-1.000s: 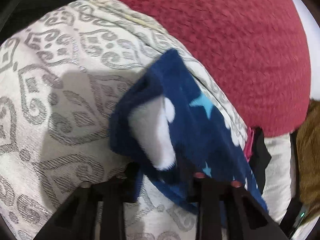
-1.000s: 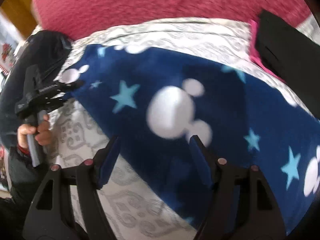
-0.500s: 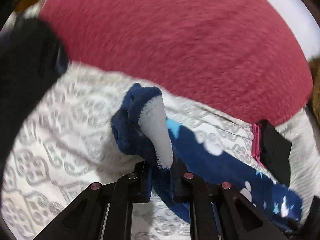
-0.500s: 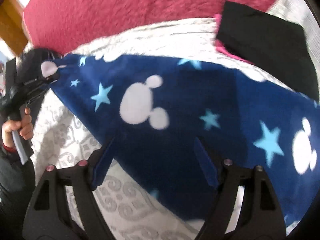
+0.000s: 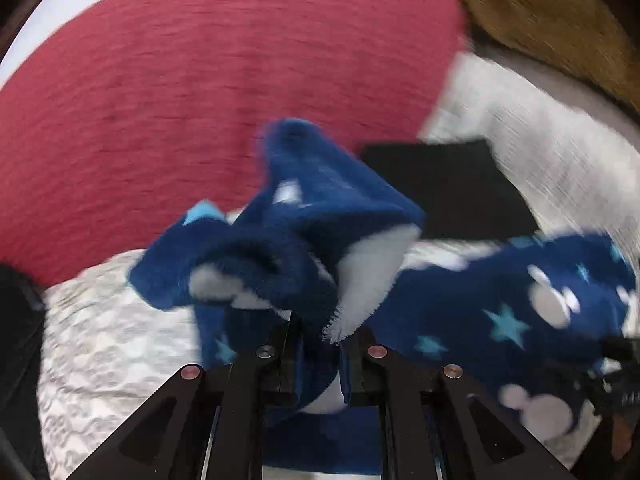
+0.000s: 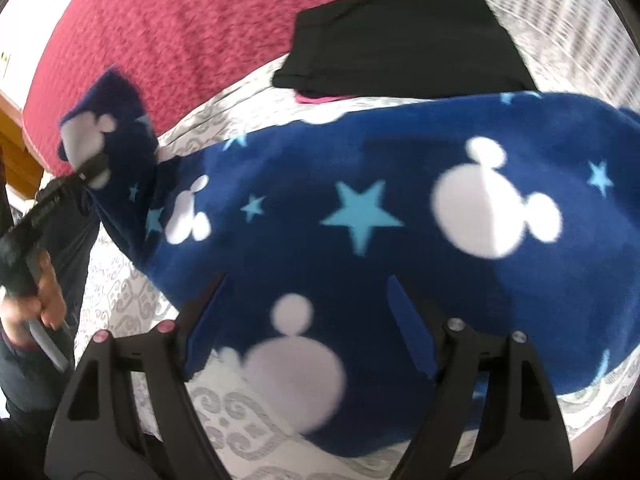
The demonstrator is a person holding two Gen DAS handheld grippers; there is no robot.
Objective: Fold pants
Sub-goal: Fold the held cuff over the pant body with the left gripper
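The pants (image 6: 360, 216) are navy fleece with white mouse heads and light blue stars, spread over a white bedspread with grey scrolls (image 6: 236, 412). My left gripper (image 5: 318, 344) is shut on one end of the pants (image 5: 304, 240) and holds it lifted and bunched. It shows at the left of the right wrist view (image 6: 90, 170), with the lifted end above it. My right gripper (image 6: 308, 320) is open, its fingers spread just above the pants' near edge.
A red blanket (image 5: 200, 80) covers the far side of the bed. A folded black garment (image 6: 400, 36) over something pink lies behind the pants. A brown cloth (image 5: 540, 12) lies at the far right. A wooden edge (image 6: 12, 136) is at the left.
My left gripper has carried the pant end up and to the right, toward the black garment. My right gripper has stayed open and moved closer over the pants.
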